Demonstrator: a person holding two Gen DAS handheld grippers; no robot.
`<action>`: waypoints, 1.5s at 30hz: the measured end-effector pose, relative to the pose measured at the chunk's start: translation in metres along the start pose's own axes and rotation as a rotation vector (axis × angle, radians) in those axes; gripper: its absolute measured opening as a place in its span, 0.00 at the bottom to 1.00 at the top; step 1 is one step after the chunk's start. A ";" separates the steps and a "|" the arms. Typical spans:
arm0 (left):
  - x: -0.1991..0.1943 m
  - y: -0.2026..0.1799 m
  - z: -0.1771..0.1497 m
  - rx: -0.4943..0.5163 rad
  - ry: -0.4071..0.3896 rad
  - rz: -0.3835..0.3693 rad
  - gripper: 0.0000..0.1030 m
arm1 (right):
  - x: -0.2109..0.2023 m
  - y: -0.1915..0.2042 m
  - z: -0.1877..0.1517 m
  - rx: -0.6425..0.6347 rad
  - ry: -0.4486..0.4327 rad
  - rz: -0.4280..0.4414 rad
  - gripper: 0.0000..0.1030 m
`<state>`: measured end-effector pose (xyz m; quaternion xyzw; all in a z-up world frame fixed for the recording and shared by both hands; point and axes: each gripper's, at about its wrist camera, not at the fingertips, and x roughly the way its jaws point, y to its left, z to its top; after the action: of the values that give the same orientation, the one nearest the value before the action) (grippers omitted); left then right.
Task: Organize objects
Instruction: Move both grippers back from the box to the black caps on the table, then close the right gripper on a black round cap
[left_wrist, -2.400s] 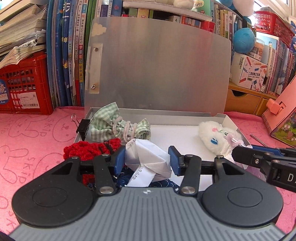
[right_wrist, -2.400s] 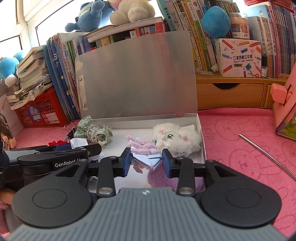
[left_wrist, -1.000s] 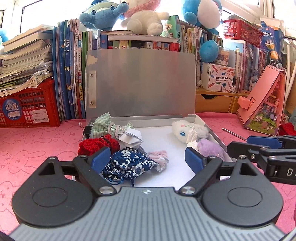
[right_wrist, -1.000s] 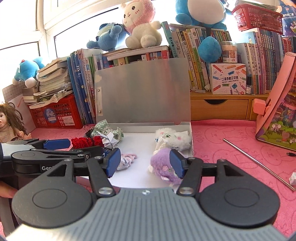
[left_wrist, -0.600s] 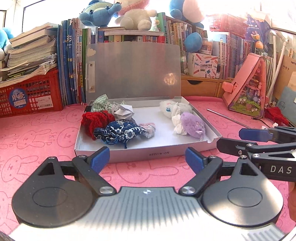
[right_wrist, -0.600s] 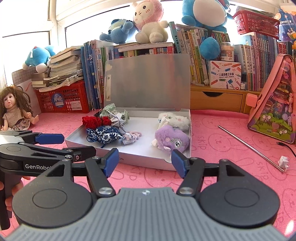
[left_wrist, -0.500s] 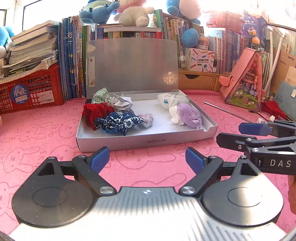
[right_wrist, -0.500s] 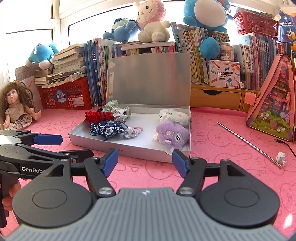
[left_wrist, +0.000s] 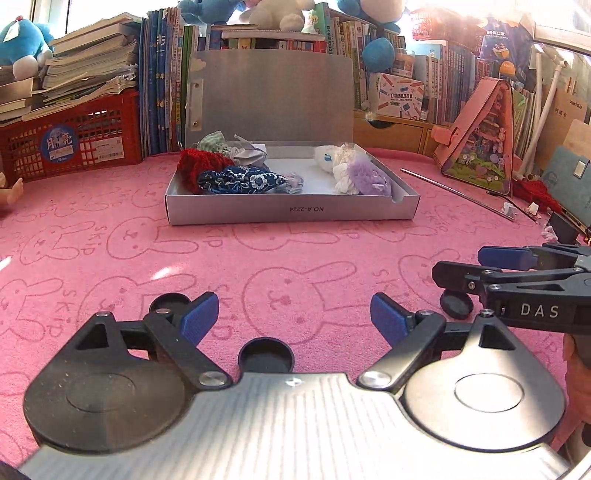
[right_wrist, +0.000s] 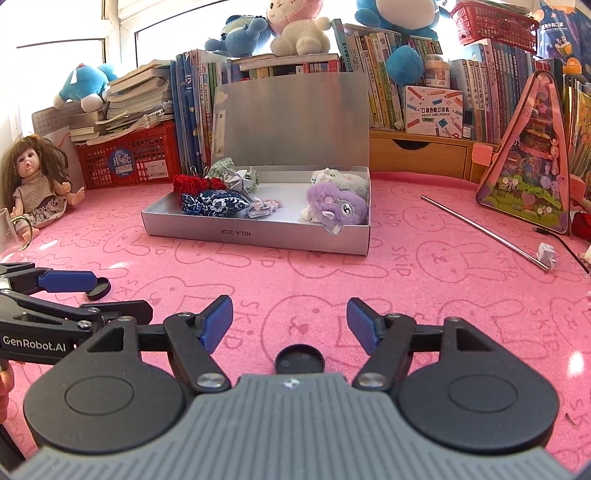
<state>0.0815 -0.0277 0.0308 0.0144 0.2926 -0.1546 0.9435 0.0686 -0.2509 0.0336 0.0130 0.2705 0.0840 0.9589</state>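
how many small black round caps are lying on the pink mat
2 visible. One small black round cap lies on the pink mat just ahead of the right gripper; the other beside the left gripper. More may be hidden.

Black tongs (left_wrist: 291, 319), blue pads (right_wrist: 218, 325), ribbed grey housings, silver screws.

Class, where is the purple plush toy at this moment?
In both wrist views the purple plush toy lies inside the open silver box, at its front right corner, beside the white plush.
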 end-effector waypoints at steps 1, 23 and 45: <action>-0.001 -0.001 -0.003 0.000 0.002 0.001 0.89 | 0.001 0.000 -0.002 0.001 0.005 -0.006 0.77; 0.000 -0.012 -0.038 0.017 -0.014 0.045 0.96 | 0.012 0.014 -0.023 -0.061 0.063 -0.082 0.77; 0.007 -0.007 -0.029 -0.009 0.028 0.119 0.96 | 0.005 0.006 -0.022 0.017 0.080 -0.058 0.58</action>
<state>0.0688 -0.0327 0.0037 0.0299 0.3049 -0.0967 0.9470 0.0606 -0.2442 0.0125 0.0099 0.3099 0.0545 0.9492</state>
